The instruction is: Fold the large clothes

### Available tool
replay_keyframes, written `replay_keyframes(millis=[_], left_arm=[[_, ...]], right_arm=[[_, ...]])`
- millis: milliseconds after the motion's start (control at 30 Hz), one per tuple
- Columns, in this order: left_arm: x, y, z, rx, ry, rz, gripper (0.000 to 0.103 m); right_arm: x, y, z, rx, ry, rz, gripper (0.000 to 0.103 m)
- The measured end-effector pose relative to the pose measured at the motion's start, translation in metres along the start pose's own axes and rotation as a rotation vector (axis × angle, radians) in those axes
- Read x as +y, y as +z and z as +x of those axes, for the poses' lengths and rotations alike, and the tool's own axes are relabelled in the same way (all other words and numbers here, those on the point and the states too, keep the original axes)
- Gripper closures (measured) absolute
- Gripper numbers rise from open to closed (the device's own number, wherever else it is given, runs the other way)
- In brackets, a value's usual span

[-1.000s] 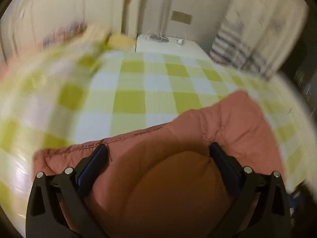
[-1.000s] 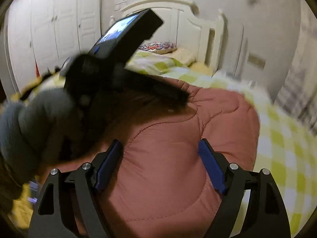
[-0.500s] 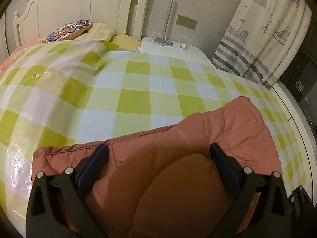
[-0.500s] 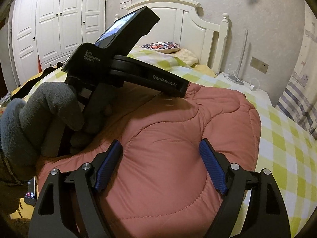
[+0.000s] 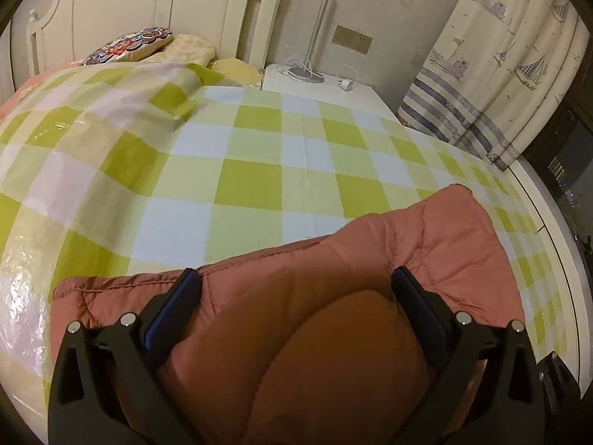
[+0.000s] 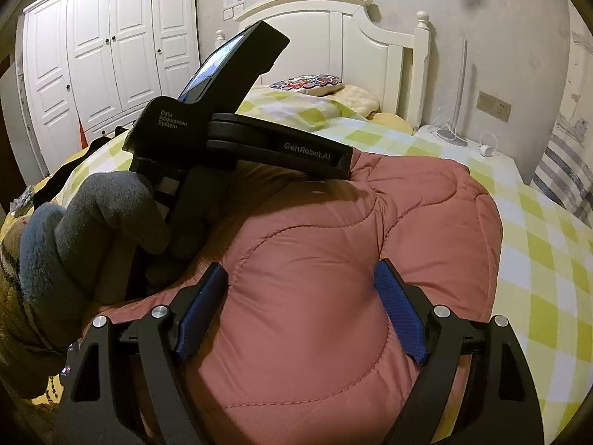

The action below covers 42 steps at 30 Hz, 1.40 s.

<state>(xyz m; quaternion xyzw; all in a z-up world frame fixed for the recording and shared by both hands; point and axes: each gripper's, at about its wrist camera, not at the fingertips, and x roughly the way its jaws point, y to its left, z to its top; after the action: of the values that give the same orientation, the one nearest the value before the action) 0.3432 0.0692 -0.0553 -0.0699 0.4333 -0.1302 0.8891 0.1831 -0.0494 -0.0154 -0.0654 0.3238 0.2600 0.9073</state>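
The right gripper [image 6: 302, 283] is black, with blue ribbed pads [image 6: 398, 315] and silver screws. At ten o'clock, the left gripper [image 6: 344, 167] bears white lettering; a grey knitted glove [image 6: 92, 230] covers the hand.

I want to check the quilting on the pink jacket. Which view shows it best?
The right wrist view: the jacket fills it, lit, with curved stitch lines clear. The left wrist view shows only its edge and a shadowed bulge.

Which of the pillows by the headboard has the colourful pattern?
The patterned cushion, lying on top nearest the headboard; the pale yellow pillow beside it is plain.
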Motion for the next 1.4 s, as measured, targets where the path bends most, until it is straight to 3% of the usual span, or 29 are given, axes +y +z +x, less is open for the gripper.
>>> replay_keyframes(millis=[267,400,433,500,567,667,700,767,800,933,1033,1167,1267,1333,1400], left_arm=[[-0.008,0.000,-0.008,-0.008,0.032,0.022,0.002],[-0.021,0.003,-0.029,0.025,0.137,0.073,0.003],[-0.025,0.001,-0.046,-0.011,0.172,0.081,0.004],[-0.030,-0.009,-0.093,-0.122,0.182,0.094,0.002],[-0.033,-0.024,-0.120,-0.170,0.238,0.108,0.002],[-0.027,-0.048,-0.105,-0.123,0.329,0.112,0.002],[-0.022,-0.056,-0.094,-0.100,0.327,0.109,0.002],[-0.010,-0.067,-0.083,-0.108,0.292,0.087,0.002],[-0.005,-0.066,-0.085,-0.099,0.277,0.065,0.002],[0.014,-0.064,-0.116,-0.121,0.198,0.012,0.002],[0.048,-0.076,-0.140,-0.138,0.047,-0.127,0.002],[0.107,-0.098,-0.138,-0.074,-0.164,-0.350,0.002],[0.117,-0.106,-0.124,-0.013,-0.312,-0.395,0.002],[0.112,-0.108,-0.112,0.032,-0.397,-0.394,0.002],[0.104,-0.110,-0.105,0.050,-0.419,-0.381,0.002]], right_arm=[[0.008,-0.005,-0.007,-0.026,-0.059,-0.038,0.021],[0.007,0.002,-0.018,0.008,-0.057,-0.039,0.020],[0.012,0.004,-0.030,-0.004,-0.093,-0.040,0.020],[0.026,0.003,-0.063,-0.091,-0.082,-0.067,0.020],[0.040,-0.003,-0.080,-0.122,-0.097,-0.107,0.015],[0.047,-0.027,-0.061,-0.030,-0.084,-0.090,0.013],[0.050,-0.038,-0.051,-0.024,-0.100,-0.101,0.013],[0.061,-0.053,-0.043,-0.080,-0.156,-0.173,0.013],[0.063,-0.051,-0.044,-0.067,-0.162,-0.174,0.013],[0.051,-0.034,-0.068,-0.051,-0.101,-0.133,0.013],[0.013,-0.033,-0.093,-0.101,-0.019,0.023,0.010],[-0.077,-0.047,-0.094,-0.119,0.188,0.425,0.004],[-0.118,-0.066,-0.074,-0.053,0.280,0.669,0.004],[-0.128,-0.070,-0.059,-0.005,0.330,0.712,0.004],[-0.122,-0.073,-0.051,0.026,0.334,0.706,0.004]])
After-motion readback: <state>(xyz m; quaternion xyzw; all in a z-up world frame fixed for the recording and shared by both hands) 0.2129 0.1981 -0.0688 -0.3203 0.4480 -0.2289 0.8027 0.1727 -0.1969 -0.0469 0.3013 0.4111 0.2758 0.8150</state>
